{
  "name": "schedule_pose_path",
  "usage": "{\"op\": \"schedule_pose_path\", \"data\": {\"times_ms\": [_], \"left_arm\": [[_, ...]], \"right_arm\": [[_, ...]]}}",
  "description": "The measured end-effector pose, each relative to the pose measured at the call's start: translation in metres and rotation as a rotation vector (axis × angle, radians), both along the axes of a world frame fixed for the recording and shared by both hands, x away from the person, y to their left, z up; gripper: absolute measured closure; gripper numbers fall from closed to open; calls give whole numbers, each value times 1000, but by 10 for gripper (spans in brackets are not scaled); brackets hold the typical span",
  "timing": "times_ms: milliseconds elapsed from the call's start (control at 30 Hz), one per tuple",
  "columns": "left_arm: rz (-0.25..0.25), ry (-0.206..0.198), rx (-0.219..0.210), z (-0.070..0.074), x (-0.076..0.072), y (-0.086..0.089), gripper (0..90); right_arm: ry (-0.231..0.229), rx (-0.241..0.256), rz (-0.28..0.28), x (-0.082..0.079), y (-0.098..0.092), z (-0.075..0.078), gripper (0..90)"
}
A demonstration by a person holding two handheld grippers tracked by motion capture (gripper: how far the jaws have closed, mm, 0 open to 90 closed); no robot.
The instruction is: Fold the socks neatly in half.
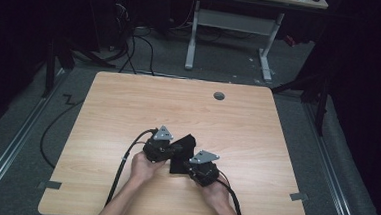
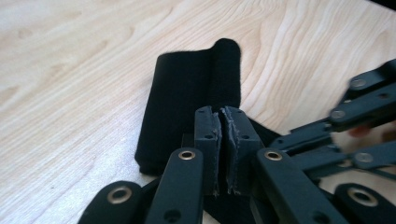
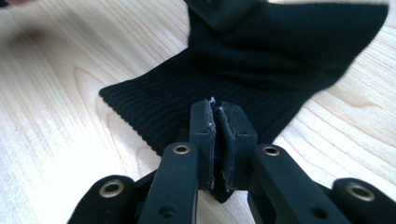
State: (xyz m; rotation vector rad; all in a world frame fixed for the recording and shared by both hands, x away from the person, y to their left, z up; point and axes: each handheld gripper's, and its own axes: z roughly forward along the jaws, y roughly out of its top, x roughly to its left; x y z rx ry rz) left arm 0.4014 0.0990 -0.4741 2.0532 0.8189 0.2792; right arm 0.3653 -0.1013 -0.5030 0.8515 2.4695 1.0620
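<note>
I judged the black cloth point(image 1: 181, 154), lying near the table's point(image 1: 128, 108) 6 o'clock edge, light, soft and limp, so my left gripper point(image 2: 219, 122) and right gripper point(image 3: 216, 116) were each clamped on its edge.

— What colour was the ribbed knit cloth point(image 3: 224, 79) at the frame's centre?
— Black all over, with fine ribbing, matching the black jaws beneath it.
— And the wooden table point(image 1: 128, 103)?
— Pale beige, streaked with wavy brown grain, with one small grey round cap point(image 1: 219, 95) at upper right.
</note>
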Motion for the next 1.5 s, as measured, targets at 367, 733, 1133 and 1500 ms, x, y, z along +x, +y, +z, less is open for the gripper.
{"op": "schedule_pose_path", "data": {"times_ms": [367, 733, 1133, 1500], "left_arm": [[-33, -17, 13, 2, -23, 1, 847], [-48, 4, 35, -10, -37, 1, 845], [-37, 24, 34, -19, -26, 5, 846], [-76, -34, 79, 1, -42, 5, 846]], "right_arm": [[17, 21, -13, 3, 0, -1, 833], [10, 28, -30, 3, 2, -2, 803], [48, 72, 2, -5, -11, 3, 650], [69, 62, -21, 3, -3, -1, 636]]}}
